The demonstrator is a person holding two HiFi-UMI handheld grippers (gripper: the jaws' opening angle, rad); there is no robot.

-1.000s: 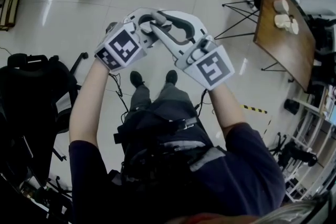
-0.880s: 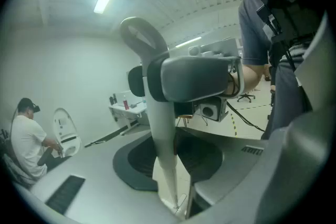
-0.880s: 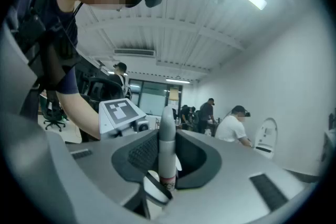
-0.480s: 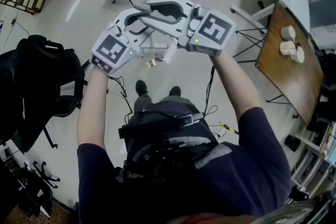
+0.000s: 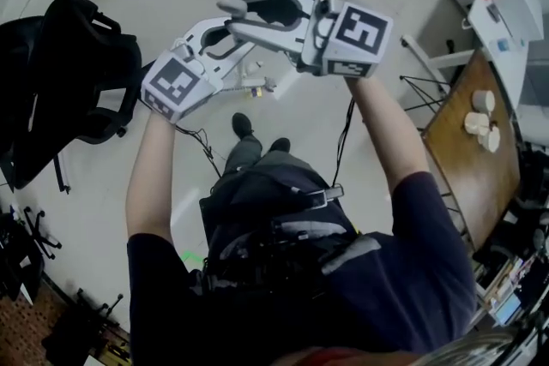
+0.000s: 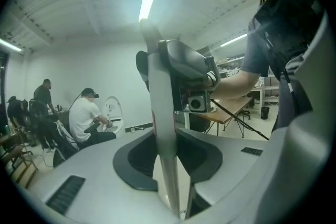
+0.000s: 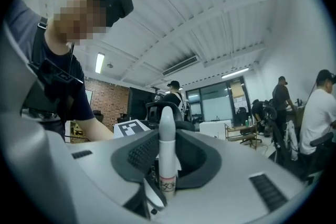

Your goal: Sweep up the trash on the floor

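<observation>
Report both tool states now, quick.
Left tool: closed on the white handle; its jaws have just been closing on it.
Right tool: closed on the same handle's rounded top end.

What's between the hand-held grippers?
A white pole, in the left gripper view, from the left hand-held gripper, jaws just closing on it, to the right hand-held gripper.

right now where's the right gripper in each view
Head view: right gripper upper middle, pointing left.
Left gripper view: right gripper centre, straddling the white handle.
Right gripper view: right gripper fills the bottom, gripping that handle.
Shared landmark: the person's dark shirt.
</observation>
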